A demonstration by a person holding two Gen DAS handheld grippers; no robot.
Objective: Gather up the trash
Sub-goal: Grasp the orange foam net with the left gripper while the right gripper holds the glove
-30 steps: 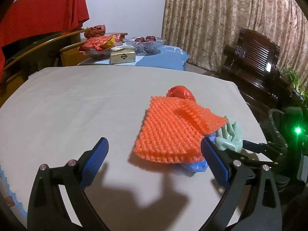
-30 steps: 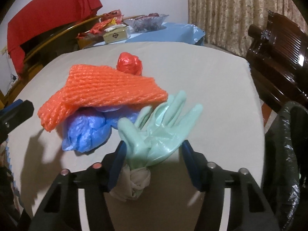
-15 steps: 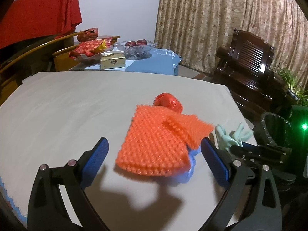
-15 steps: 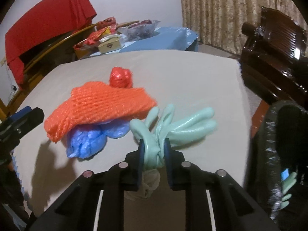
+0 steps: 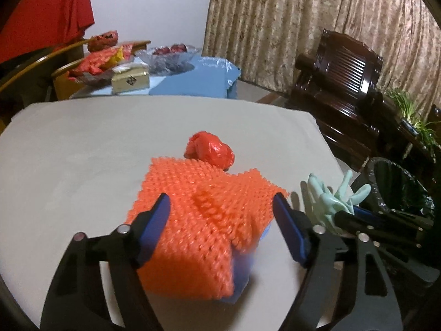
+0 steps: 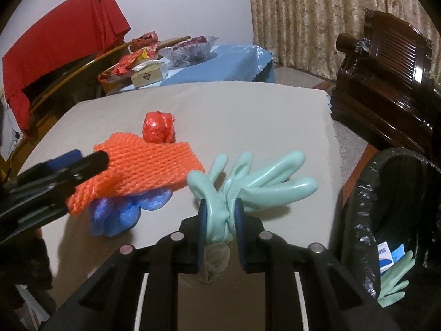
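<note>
Right tongs (image 6: 220,215): clenched on the green glove (image 6: 256,182), held just above the counter (image 6: 248,110), near the black bin (image 6: 386,207). Left tongs (image 5: 220,218): jaws apart, just been closing, straddling the orange foam net (image 5: 198,215), pads not pressing. Beneath net: blue bag (image 6: 121,212). Beyond: red bag ball (image 5: 210,150).

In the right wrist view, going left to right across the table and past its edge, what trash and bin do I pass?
Left tool → orange foam net → green glove in the shut right tool → black-lined bin.
</note>
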